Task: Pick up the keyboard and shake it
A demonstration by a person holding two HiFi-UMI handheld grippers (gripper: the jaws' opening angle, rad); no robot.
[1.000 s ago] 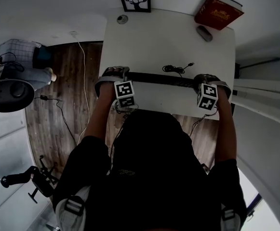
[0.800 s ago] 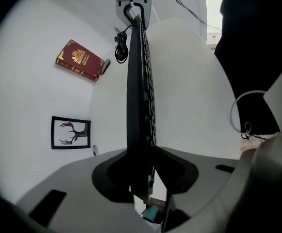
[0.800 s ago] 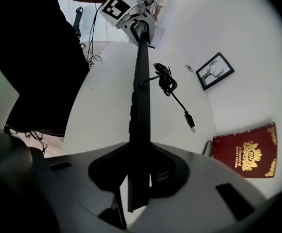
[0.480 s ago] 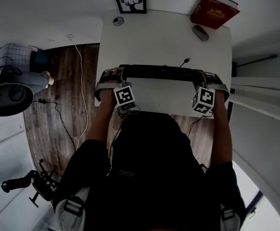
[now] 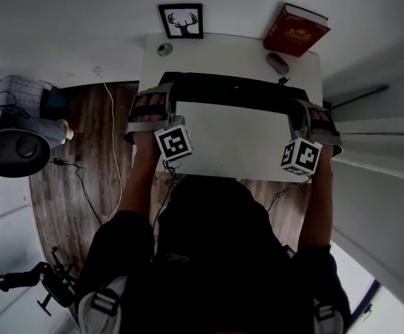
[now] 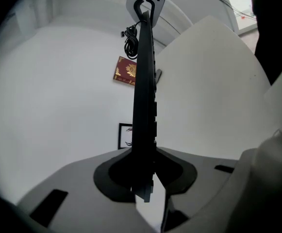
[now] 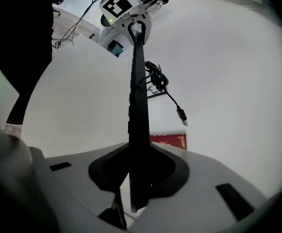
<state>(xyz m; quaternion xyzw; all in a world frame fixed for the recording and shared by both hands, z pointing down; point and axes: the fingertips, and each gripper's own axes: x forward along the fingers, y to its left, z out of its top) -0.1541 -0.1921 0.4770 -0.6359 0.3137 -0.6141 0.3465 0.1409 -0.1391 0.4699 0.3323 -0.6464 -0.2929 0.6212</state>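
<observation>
The keyboard (image 5: 233,92) is a long black bar held in the air over the far half of the white bench (image 5: 229,141), clear of its surface. Its long axis runs left to right across the person's front, roughly along the bench's far edge, with the right end a little nearer the person than the left. Its broad face is turned up toward the head camera. Each tool's own camera sees it edge-on, as a thin dark blade (image 6: 143,106) running straight away to the other tool at the far end.

The left tool (image 5: 165,94) pinches the keyboard's left end. Its jaws have just been closing and now press on the thin edge between them. The right tool (image 5: 299,108) pinches the right end the same way, having also just been closing, with the keyboard's end (image 7: 138,110) between its jaws.

The keyboard's cable (image 7: 155,79) hangs bundled from the board, its plug (image 7: 181,114) dangling free.

Beyond the keyboard, at the bench's far edge, a red book (image 5: 295,30) lies at the right corner with a small grey mouse (image 5: 277,62) just beside it. A framed deer picture (image 5: 181,21) stands toward the left.
</observation>
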